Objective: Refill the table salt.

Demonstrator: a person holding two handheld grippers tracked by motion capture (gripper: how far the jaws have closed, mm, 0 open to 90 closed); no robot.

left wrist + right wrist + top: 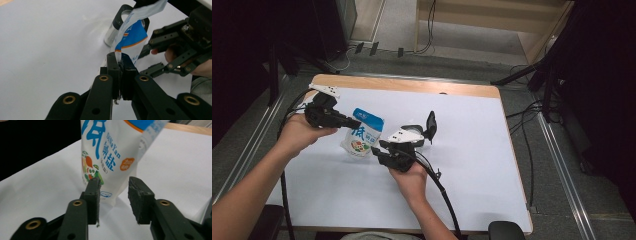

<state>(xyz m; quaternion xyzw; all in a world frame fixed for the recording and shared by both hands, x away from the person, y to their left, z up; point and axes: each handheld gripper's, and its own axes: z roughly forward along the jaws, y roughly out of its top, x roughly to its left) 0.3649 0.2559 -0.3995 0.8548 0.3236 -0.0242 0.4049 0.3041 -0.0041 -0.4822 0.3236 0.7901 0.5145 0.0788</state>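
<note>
A white and blue salt pouch (362, 135) with green and orange print hangs upright over the white table top. My left gripper (353, 122) is shut on the pouch's side edge; in the left gripper view its jaws (121, 65) pinch the pouch (132, 37) flat between them. My right gripper (377, 149) sits just right of the pouch's bottom. In the right gripper view it stands open (113, 192), and the pouch's lower corner (107, 152) lies just beyond the gap between the jaws, apart from both pads.
A clear jar with a black rim (430, 125) stands behind the right gripper, and in the left gripper view the jar (116, 27) is just past the pouch. The white sheet (472, 165) covers the table; a wooden strip (412, 84) runs along the far edge.
</note>
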